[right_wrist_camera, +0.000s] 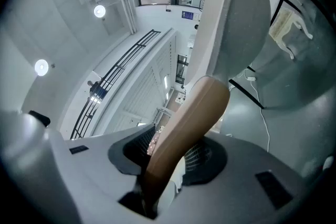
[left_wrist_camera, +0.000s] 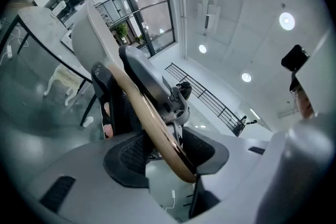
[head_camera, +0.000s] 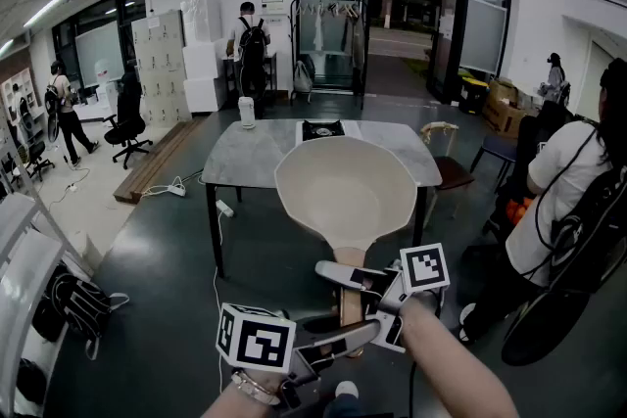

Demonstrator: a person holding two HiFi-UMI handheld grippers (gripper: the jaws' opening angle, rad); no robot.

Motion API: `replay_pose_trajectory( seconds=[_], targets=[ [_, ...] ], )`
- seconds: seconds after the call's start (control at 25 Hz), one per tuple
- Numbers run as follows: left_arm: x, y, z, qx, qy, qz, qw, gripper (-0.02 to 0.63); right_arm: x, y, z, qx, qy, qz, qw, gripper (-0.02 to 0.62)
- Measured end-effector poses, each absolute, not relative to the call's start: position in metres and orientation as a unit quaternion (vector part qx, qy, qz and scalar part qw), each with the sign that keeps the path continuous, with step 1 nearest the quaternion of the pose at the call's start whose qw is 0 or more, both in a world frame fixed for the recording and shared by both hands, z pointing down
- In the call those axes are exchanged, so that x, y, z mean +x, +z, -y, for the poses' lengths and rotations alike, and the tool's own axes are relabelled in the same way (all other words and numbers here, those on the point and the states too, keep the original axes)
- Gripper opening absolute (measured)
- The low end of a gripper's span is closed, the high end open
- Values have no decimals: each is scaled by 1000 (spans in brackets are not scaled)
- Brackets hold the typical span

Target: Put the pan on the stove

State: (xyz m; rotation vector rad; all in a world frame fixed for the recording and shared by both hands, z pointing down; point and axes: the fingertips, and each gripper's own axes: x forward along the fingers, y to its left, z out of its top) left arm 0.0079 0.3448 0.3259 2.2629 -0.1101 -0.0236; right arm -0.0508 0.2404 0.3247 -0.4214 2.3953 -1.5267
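Note:
A cream pan (head_camera: 345,189) with a wooden handle (head_camera: 350,301) hangs in the air in front of me, bowl tilted toward the camera. My right gripper (head_camera: 361,280) is shut on the handle higher up, and my left gripper (head_camera: 338,340) is shut on its lower end. In the left gripper view the handle (left_wrist_camera: 152,118) crosses between the pads of the left gripper (left_wrist_camera: 163,152). The handle (right_wrist_camera: 184,128) also runs up from the right gripper (right_wrist_camera: 168,157) to the pan's pale underside (right_wrist_camera: 231,13). A small black stove (head_camera: 321,129) sits on the grey table (head_camera: 255,162) beyond the pan.
A white jug (head_camera: 247,112) stands at the table's far left. A chair (head_camera: 447,166) is at the table's right, and a person in a white shirt (head_camera: 573,201) stands close on my right. Cables (head_camera: 181,186) lie on the floor at left, near shelving with a bag (head_camera: 73,303).

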Motion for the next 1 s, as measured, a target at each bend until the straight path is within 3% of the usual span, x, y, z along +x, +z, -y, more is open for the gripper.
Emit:
replay_pose_trajectory(
  seconds=[0.52, 1.0],
  targets=[
    [-32, 330, -402, 896, -13, 35, 442, 203, -91, 332, -297, -156, -535, -819, 139, 163],
    [-16, 328, -366, 900, -10, 40, 433, 206, -75, 331, -261, -152, -531, -825, 123, 164]
  ],
)
